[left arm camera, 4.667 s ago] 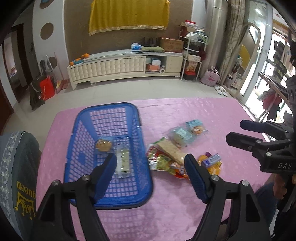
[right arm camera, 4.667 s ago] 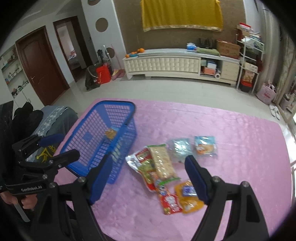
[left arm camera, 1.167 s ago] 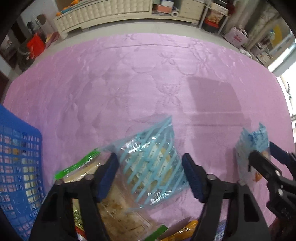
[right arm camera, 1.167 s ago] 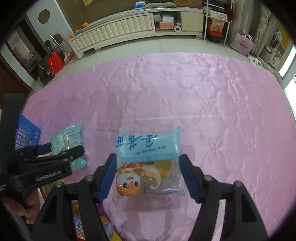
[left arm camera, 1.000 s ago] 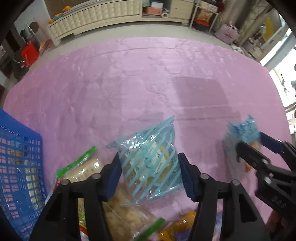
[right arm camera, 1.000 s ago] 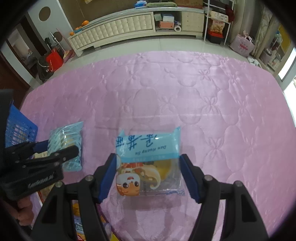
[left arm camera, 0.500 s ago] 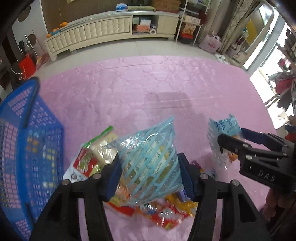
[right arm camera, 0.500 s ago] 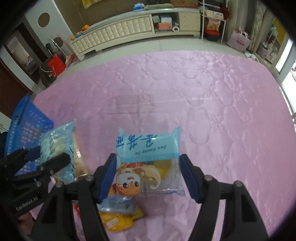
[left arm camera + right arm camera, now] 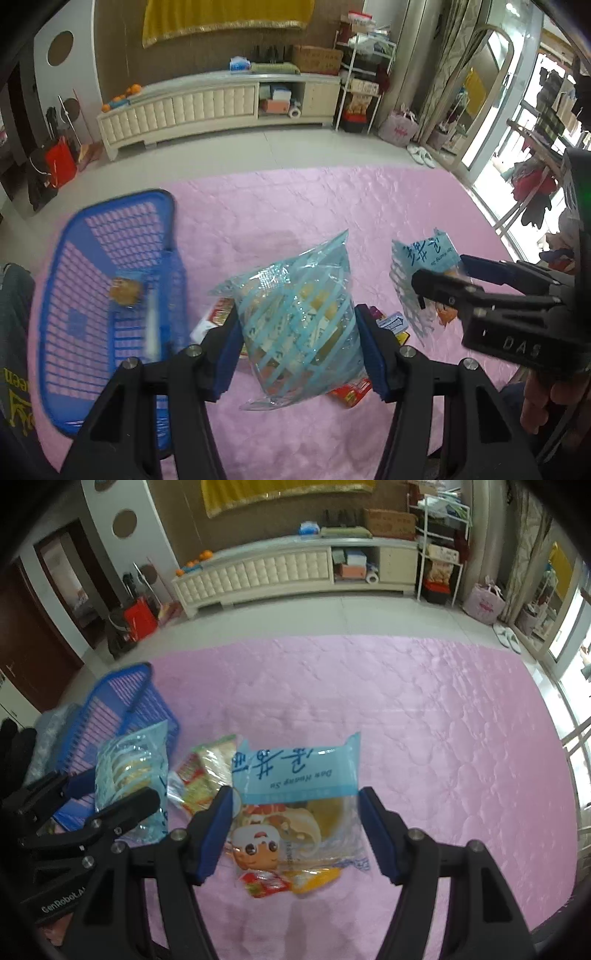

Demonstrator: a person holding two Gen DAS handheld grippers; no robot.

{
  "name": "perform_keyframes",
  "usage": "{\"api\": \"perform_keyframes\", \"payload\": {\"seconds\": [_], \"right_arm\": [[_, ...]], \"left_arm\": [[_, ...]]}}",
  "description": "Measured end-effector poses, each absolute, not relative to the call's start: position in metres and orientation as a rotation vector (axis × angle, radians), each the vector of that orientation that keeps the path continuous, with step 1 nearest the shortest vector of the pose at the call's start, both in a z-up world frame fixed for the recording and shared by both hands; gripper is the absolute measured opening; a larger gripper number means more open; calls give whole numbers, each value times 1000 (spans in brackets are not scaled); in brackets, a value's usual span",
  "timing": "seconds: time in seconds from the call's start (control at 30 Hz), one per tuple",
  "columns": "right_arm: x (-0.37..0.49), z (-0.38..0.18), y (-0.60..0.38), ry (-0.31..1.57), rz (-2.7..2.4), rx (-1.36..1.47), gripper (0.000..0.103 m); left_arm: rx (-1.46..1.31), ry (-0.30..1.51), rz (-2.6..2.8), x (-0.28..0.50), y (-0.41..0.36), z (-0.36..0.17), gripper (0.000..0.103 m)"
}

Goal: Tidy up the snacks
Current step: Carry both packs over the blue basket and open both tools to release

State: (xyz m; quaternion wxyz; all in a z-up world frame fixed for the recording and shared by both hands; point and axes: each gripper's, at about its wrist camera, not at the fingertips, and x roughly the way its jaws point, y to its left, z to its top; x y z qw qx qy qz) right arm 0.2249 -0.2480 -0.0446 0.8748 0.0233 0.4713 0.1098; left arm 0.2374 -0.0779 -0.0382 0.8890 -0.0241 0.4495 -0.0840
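My left gripper [image 9: 299, 347] is shut on a light-blue striped snack bag [image 9: 299, 325] and holds it above the pink tablecloth [image 9: 295, 206]. To its right, my right gripper [image 9: 439, 273] is shut on a blue cartoon-printed packet [image 9: 421, 258]. In the right wrist view this packet [image 9: 295, 794] fills the gap of the right gripper [image 9: 295, 827]. There the left gripper [image 9: 122, 786] holds the striped bag [image 9: 129, 760] at the lower left. The blue basket [image 9: 110, 203] stands at the left with a round cake packet [image 9: 125, 291] inside. Loose snacks [image 9: 199, 771] lie below both grippers.
A dark chair cover [image 9: 11, 350] borders the table's left side beside the basket [image 9: 110, 709]. A person's hand [image 9: 535, 402] grips the right tool. Red and yellow packets [image 9: 266, 882] lie near the front edge. Bare pink cloth spreads to the far and right sides.
Both grippers have risen and drawn back with their packets still held. The basket has come into view at the left, and the snack pile now lies below the held packets.
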Motion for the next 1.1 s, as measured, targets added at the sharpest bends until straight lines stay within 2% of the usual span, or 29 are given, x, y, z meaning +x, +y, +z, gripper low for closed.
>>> {"api": "perform_keyframes", "payload": {"seconds": [0.4, 0.77, 1.1], "right_arm": [[217, -13, -165, 902, 376, 43, 72], [241, -21, -83, 936, 490, -18, 72], [274, -29, -40, 971, 522, -104, 72]], "left_arm": [[-60, 834, -112, 200, 11, 1, 56], [-125, 859, -7, 209, 101, -8, 56], [-125, 890, 3, 243, 123, -21, 56]]}}
